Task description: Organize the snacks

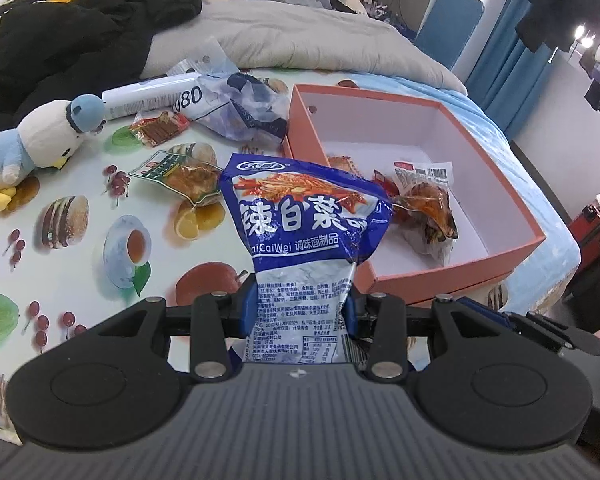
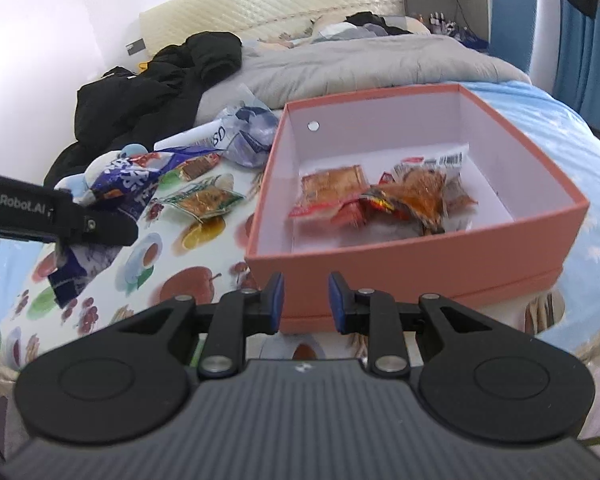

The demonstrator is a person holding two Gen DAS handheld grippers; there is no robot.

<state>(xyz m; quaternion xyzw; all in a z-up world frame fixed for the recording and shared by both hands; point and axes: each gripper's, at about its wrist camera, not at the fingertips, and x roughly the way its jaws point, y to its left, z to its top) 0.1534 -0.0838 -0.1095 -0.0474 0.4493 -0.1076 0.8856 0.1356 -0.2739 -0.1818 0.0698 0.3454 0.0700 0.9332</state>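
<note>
Left wrist view, fruit-print cloth (bedroom), left tongs gripping blue packet, right tongs narrow, empty.

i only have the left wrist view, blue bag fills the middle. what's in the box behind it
Observer: The right wrist view shows a flat orange packet lying on the floor of the orange box, beside the clear-wrapped snack you can already see.
Operator: is the right gripper carrying anything
Observer: No. The right gripper has nothing between its blue pads and sits in front of the box's near wall.
Operator: how does my grip look from the side
Observer: The left gripper pinches the blue bag low down; the printed top sticks out beyond the fingers and the bottom end hangs below them, over the fruit-print cloth.
</note>
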